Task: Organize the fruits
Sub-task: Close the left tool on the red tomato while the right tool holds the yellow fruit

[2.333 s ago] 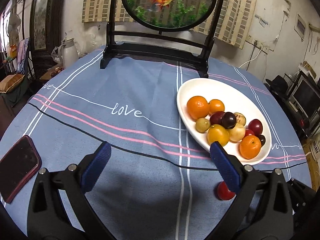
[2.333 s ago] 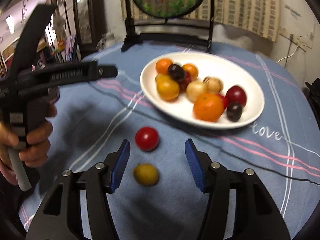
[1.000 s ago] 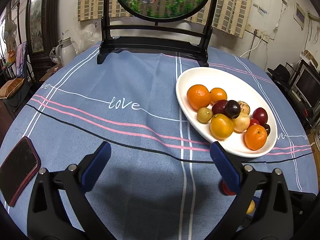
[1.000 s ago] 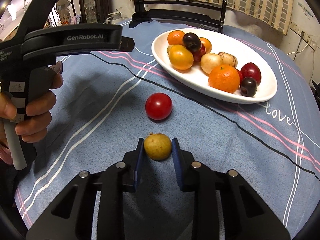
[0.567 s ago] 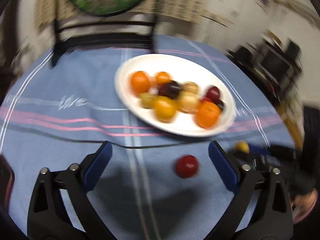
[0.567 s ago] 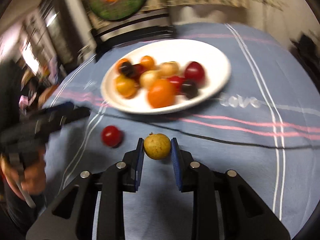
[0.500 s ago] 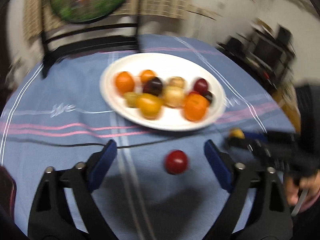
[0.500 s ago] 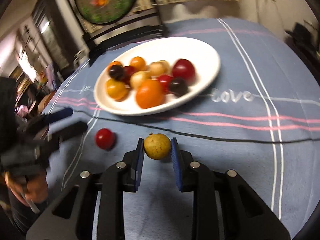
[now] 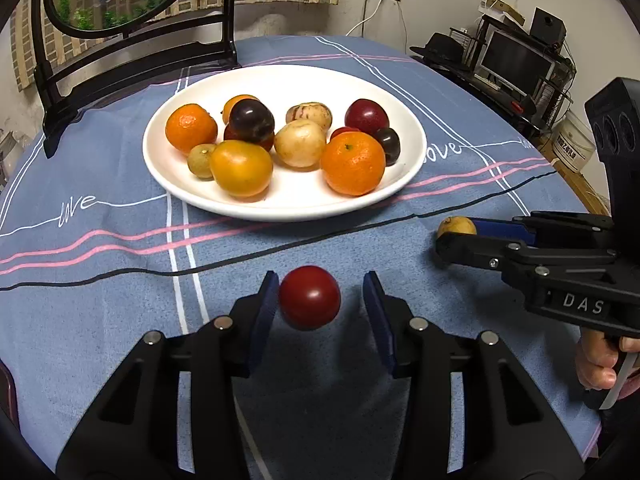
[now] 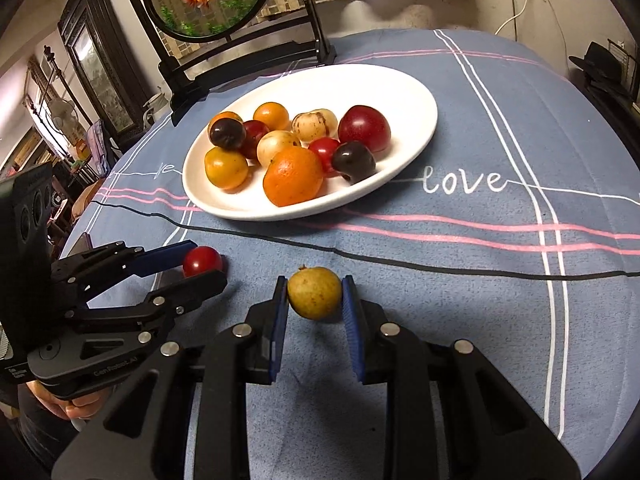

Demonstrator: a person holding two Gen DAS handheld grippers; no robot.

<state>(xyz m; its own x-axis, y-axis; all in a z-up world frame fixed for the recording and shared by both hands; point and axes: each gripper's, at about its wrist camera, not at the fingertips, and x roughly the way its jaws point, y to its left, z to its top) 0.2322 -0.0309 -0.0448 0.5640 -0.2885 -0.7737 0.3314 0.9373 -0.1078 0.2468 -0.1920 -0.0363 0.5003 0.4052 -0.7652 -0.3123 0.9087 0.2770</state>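
Note:
A white oval plate point(image 9: 408, 168) holds several fruits: oranges, dark plums, pale round ones. It also shows in the right wrist view point(image 10: 416, 92). A red tomato point(image 9: 309, 303) lies on the blue cloth between the fingers of my left gripper point(image 9: 320, 306); the left pad touches it, the right pad stands a little off. The tomato also shows in the right wrist view point(image 10: 202, 261). My right gripper point(image 10: 315, 300) is shut on a small yellow fruit point(image 10: 315, 292), seen from the side in the left wrist view point(image 9: 456, 226).
A round fish painting on a black stand point(image 9: 132, 60) rises behind the plate. A dark phone point(image 9: 6, 388) lies at the cloth's left edge. Shelves and a monitor point(image 9: 516, 64) stand beyond the table's right side.
My left gripper has swung right and come down around the tomato, its jaws much narrower. My right gripper closed on the yellow fruit and carries it nearer the plate.

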